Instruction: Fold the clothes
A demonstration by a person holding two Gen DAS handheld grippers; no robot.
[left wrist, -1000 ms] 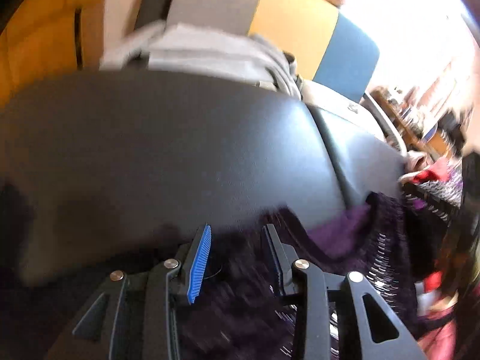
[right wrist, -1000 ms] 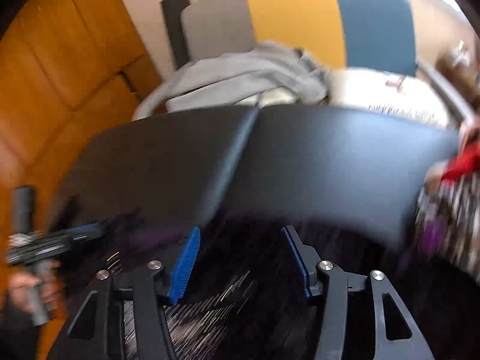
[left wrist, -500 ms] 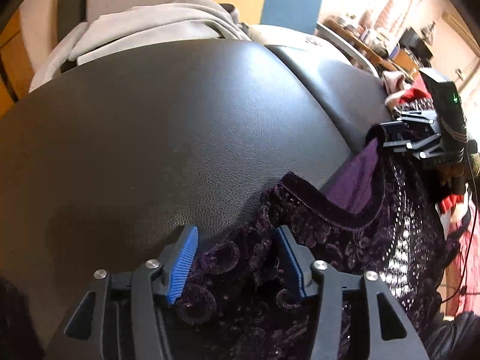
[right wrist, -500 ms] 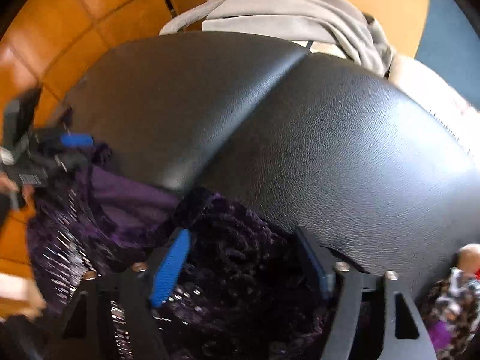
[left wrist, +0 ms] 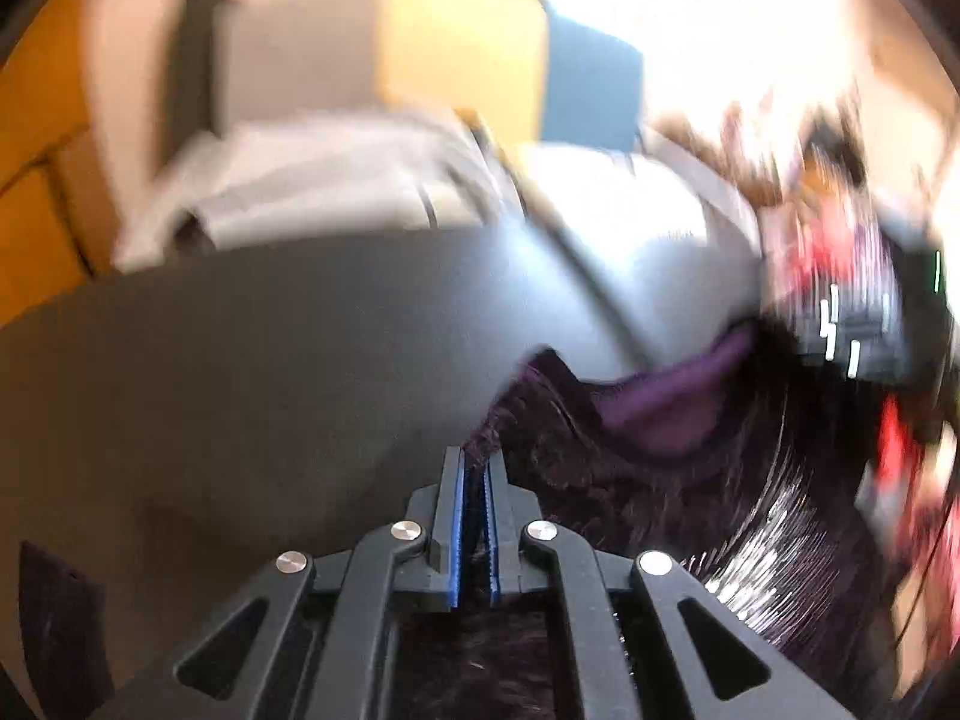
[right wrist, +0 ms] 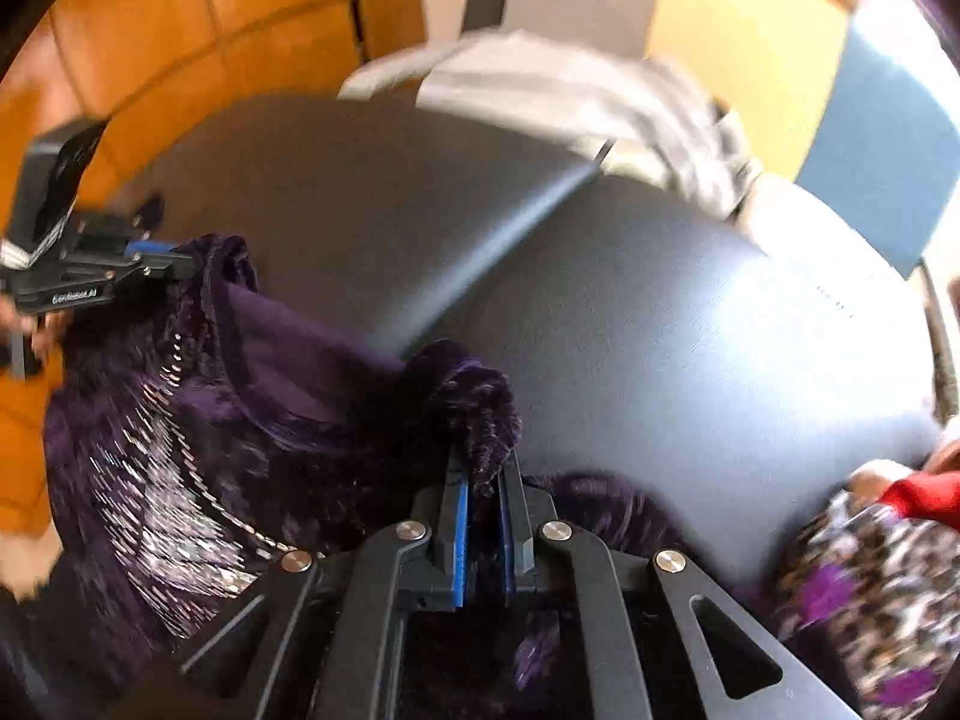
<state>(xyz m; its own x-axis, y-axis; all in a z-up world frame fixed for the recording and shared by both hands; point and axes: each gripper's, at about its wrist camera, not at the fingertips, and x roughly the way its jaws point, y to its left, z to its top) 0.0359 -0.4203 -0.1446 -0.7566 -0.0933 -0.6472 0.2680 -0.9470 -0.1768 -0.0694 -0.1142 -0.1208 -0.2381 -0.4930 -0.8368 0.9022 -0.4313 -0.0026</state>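
A dark purple velvet top with silver beading and a lighter purple lining lies at the near edge of a black leather surface. My right gripper is shut on a bunched fold of it by the neckline. My left gripper is shut on the top's other shoulder edge, and cloth sticks out past its blue pads. Each gripper also shows in the other's view: the left gripper at the far left, and the right gripper, blurred, at the far right. The neckline hangs stretched between the two.
A grey garment lies heaped at the back of the leather surface, before a grey, yellow and blue panel. Patterned and red clothes are piled at the right. Orange wooden panels stand at the left.
Both grippers were open over the purple top and have shut on it. The left one has risen with the cloth, and both views are blurred by motion.
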